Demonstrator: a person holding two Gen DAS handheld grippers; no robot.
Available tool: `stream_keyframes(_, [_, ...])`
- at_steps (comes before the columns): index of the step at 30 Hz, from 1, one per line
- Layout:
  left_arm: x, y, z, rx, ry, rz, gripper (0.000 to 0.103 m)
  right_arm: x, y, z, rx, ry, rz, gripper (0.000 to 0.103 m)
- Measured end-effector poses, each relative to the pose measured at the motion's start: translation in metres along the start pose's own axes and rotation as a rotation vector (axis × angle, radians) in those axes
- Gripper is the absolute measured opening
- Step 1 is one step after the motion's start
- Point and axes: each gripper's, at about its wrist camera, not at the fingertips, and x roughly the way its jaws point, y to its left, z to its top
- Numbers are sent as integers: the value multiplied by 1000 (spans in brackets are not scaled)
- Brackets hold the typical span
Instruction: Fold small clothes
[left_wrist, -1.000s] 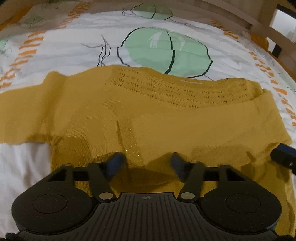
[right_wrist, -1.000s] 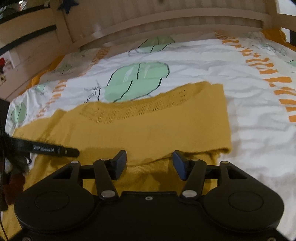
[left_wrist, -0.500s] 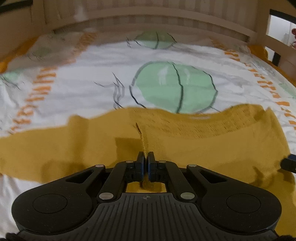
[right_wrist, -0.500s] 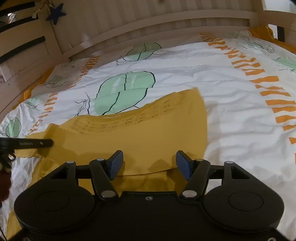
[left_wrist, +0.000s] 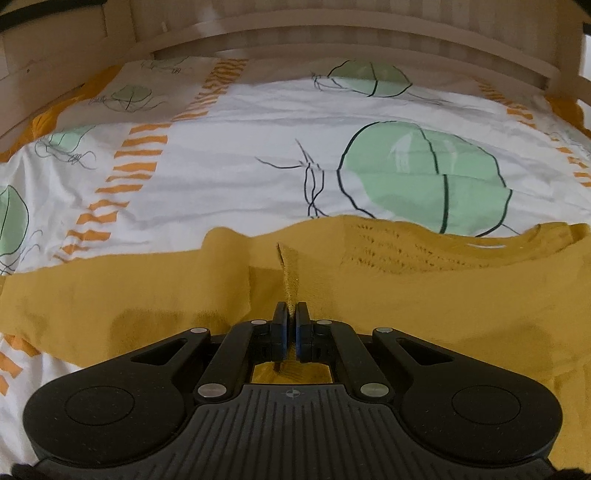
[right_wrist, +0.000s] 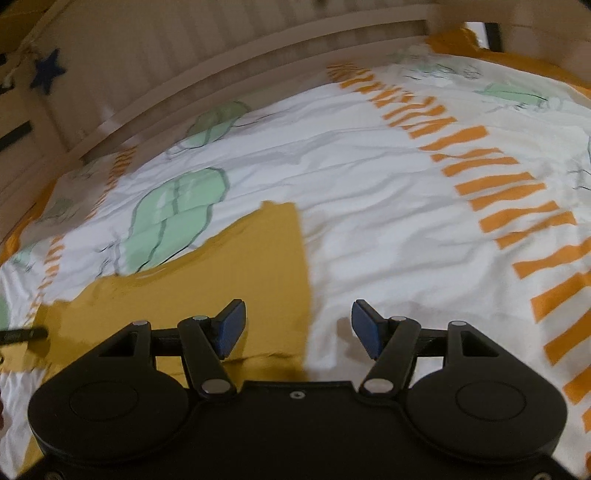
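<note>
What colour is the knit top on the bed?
Mustard yellow top, clearest in the left wrist view.

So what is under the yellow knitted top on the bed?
The yellow knitted top lies on the white duvet cover printed with green leaves and orange stripes. The print continues beneath it, but that part is covered, so nothing else under it can be seen.

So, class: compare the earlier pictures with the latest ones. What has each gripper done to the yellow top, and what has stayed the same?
The left gripper, open a second ago, has shut on a pinch of the yellow top and is lifting it into a ridge. The right gripper has swung right, past the top's edge, over the bedsheet; its jaws have stayed open and empty. The top still lies on the sheet.
</note>
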Motion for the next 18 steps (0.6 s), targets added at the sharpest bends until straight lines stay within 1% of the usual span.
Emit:
stream_keyframes(2, [1, 2, 0, -9, -4, 14, 4, 8, -7, 1, 17, 2, -2, 65])
stream_keyframes(3, [1, 3, 0, -14, -5, 20, 4, 13, -11, 1, 31, 3, 7, 61])
stream_keyframes(5, [1, 5, 2, -22, -6, 39, 4, 20, -18, -1, 64, 17, 30, 58])
stream_keyframes(8, [3, 11, 3, -41, -3, 73, 4, 25, -24, -4, 97, 25, 61, 58])
stream_keyframes(13, [5, 15, 4, -48, 6, 77, 4, 31, -25, 4, 128, 17, 119, 58])
stream_keyframes(14, [6, 15, 3, -46, 6, 79, 4, 34, -25, 6, 131, 18, 131, 56])
stream_keyframes(16, [7, 14, 3, -39, 12, 78, 4, 41, -23, 7, 131, 26, 154, 51])
stream_keyframes(18, [9, 13, 2, -35, 16, 72, 4, 48, -22, 6, 131, 38, 185, 36])
